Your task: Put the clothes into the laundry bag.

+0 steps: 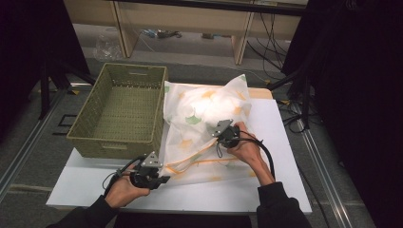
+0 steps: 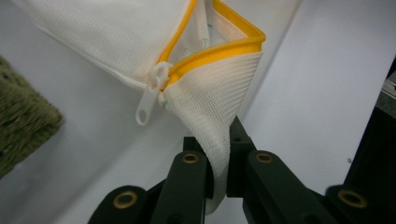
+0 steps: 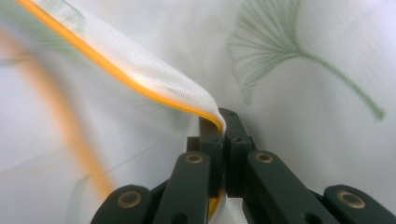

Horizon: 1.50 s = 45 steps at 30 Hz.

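The left gripper (image 2: 218, 156) jaws pinch the corner of the white mesh laundry bag with orange zipper trim (image 1: 204, 123), lower centre of the high view beside the green woven basket (image 1: 121, 111); the right gripper (image 3: 223, 128) jaws clamp the orange-edged opening. Keep both pinches firm, pull apart evenly, and avoid the white zipper pull (image 2: 150, 95).

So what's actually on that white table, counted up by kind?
Mesh laundry bag with a yellow zip: 1
Green woven basket: 1
Hand-held grippers, left gripper and right gripper, both clamped on the bag: 2
Total: 4
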Each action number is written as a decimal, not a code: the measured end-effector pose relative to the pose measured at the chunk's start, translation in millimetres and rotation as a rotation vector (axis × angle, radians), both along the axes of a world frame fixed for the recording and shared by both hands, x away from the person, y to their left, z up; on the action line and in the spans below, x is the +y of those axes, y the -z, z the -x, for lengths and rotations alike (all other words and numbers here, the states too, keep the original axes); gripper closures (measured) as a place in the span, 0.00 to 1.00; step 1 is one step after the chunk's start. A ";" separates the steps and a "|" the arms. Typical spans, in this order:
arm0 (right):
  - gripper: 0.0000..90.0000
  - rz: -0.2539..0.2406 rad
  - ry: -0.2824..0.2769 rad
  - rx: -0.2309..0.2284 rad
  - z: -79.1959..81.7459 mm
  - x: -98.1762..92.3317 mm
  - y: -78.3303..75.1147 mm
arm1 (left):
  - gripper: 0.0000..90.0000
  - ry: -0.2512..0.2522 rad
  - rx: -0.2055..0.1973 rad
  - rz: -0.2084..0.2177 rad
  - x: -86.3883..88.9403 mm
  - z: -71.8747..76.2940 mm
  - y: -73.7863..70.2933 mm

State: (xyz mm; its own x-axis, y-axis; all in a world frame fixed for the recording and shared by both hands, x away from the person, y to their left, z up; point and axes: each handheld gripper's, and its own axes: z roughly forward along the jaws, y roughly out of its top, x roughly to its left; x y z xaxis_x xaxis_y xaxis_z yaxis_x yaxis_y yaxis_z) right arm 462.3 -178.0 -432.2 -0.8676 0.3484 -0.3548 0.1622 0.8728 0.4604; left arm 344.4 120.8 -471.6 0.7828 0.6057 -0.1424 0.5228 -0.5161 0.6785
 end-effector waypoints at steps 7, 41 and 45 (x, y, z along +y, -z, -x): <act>1.00 0.026 -0.079 0.031 32.3 0.5 -6.5 | 0.97 -0.022 0.008 0.007 6.6 -5.2 0.2; 0.47 -0.277 0.204 -0.037 48.0 -67.9 -14.6 | 0.66 -0.110 0.016 -0.058 17.5 -8.4 1.0; 0.45 -0.323 0.248 -0.041 50.2 -77.5 -14.8 | 0.50 -0.128 -0.017 -0.030 23.0 -1.8 -4.4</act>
